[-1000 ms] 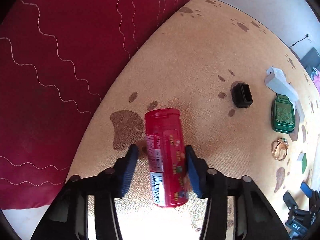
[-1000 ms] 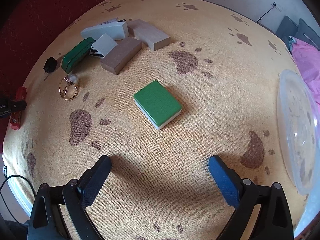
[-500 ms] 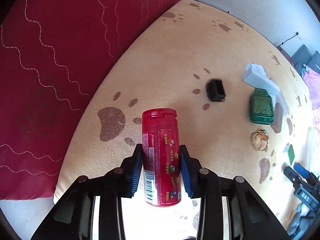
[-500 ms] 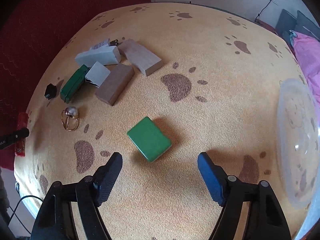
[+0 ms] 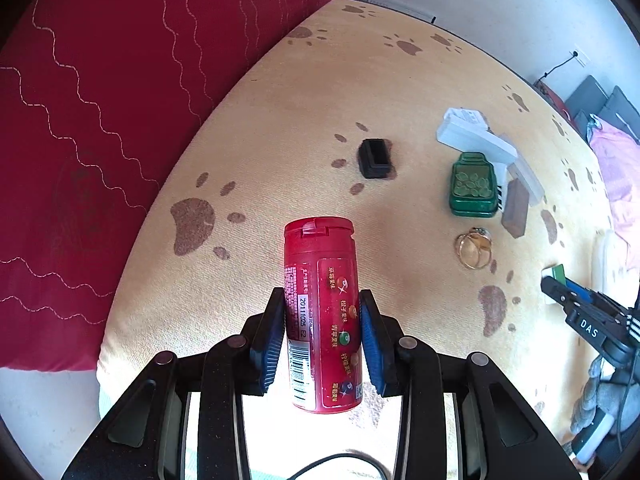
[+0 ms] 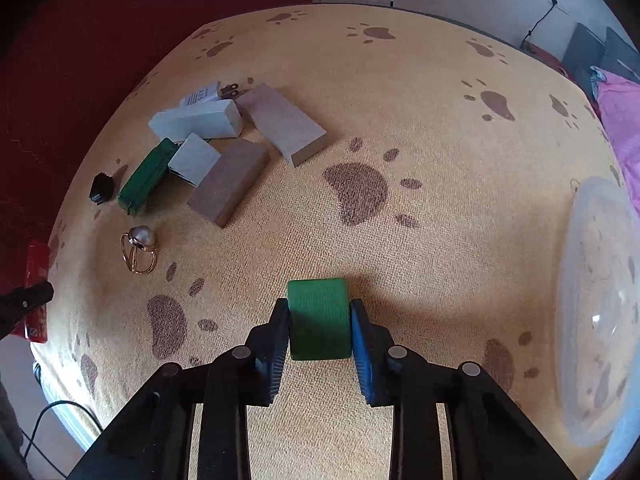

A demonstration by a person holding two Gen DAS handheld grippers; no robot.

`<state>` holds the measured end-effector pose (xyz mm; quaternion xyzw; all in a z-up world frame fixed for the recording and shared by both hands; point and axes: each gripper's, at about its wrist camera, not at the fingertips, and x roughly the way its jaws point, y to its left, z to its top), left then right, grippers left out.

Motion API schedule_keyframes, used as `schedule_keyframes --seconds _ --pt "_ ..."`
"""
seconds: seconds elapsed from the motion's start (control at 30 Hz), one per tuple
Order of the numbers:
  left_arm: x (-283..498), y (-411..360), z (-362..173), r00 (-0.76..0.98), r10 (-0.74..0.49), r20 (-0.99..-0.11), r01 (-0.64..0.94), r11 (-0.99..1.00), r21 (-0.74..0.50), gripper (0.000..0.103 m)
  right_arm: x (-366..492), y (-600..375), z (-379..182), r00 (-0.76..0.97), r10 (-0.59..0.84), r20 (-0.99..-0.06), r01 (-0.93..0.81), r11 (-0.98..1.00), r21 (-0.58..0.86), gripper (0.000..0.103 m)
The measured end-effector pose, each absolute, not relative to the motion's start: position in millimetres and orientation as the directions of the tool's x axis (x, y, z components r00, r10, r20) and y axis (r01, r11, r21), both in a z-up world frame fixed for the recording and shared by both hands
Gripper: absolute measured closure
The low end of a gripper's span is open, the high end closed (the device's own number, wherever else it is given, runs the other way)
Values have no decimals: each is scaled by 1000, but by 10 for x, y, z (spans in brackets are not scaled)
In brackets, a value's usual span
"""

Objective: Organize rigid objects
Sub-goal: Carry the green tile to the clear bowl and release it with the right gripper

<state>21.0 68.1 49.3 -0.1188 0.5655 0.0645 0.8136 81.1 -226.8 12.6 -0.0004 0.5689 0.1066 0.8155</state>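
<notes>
Two grips held | red canister clamped by left gripper, raised for carrying | green block pinched by right gripper; clutter at 10 o'clock

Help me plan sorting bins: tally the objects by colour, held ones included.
Red: 1, canister in left gripper
Green: 2, block in right gripper, tin
Black: 1, clip
White: 3, long box, plug, small box
Brown-grey: 2, dark slab, pale slab
Gold: 1, ring
Clear: 1, lid
Total: 11
</notes>
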Motion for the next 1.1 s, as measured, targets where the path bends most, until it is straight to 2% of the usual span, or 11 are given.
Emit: schedule_keyframes --seconds 0.5,1.1 --pt "178 134 649 361 -58 -931 -142 983 -117 67 401 -2978 485 390 249 -886 -47 967 251 72" --pt "170 -851 833 383 -110 -917 -16 992 -125 67 228 -4400 590 472 95 -876 195 958 209 72"
